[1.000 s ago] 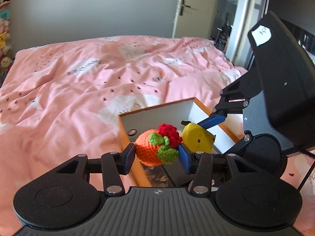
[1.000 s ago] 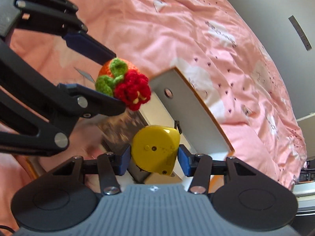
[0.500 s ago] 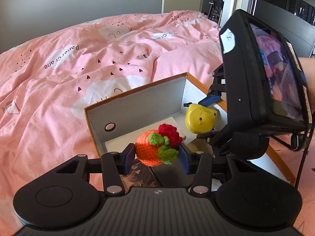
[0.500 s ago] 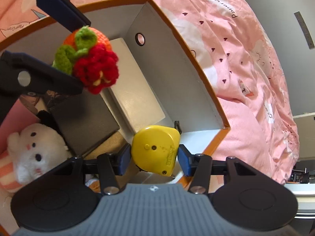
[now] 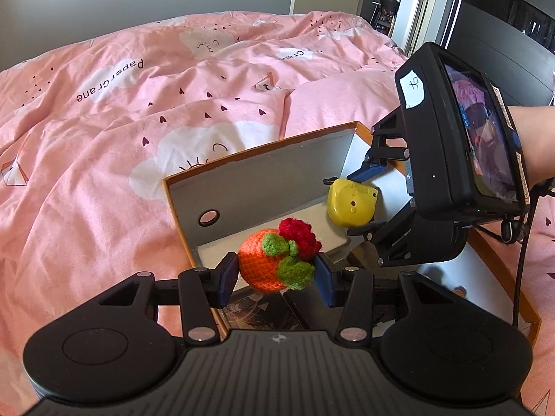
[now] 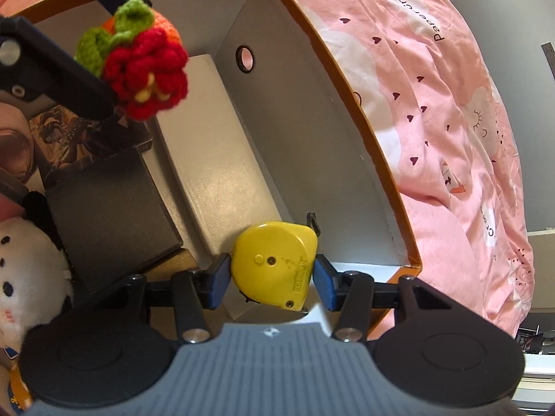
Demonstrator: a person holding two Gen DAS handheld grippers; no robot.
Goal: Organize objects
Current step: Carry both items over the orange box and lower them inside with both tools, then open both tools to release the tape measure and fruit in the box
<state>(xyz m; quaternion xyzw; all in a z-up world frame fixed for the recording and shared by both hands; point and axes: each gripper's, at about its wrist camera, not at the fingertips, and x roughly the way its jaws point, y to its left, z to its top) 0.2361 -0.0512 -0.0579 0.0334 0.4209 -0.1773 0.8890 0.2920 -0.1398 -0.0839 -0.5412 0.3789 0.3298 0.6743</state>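
Left tongs (image 5: pixel 276 275): blue pads pressed on both sides of a round orange crocheted fruit with green leaves and a red knitted flower (image 5: pixel 277 260), held at lower centre of the left wrist view, above the open box.

Right tongs (image 6: pixel 272 279): about half open, pads clamped on the flat sides of a yellow plastic tape measure (image 6: pixel 275 265), lower centre of the right wrist view, inside the box's near corner. Whether it touches the box floor, cannot tell.

Orange-rimmed cardboard box with grey inner walls (image 6: pixel 312 131): sits on a bed with a pink printed duvet (image 5: pixel 138 121). One wall has a round finger hole (image 6: pixel 244 59). Inside: a pale grey flat slab (image 6: pixel 215 159) along the wall, a black flat box (image 6: pixel 111 215) beside it, an illustrated dark booklet (image 6: pixel 69 135) at left. A white plush toy (image 6: pixel 24 277) shows at the lower left edge.

The person's forearm (image 5: pixel 530 142) shows at right in the left wrist view.
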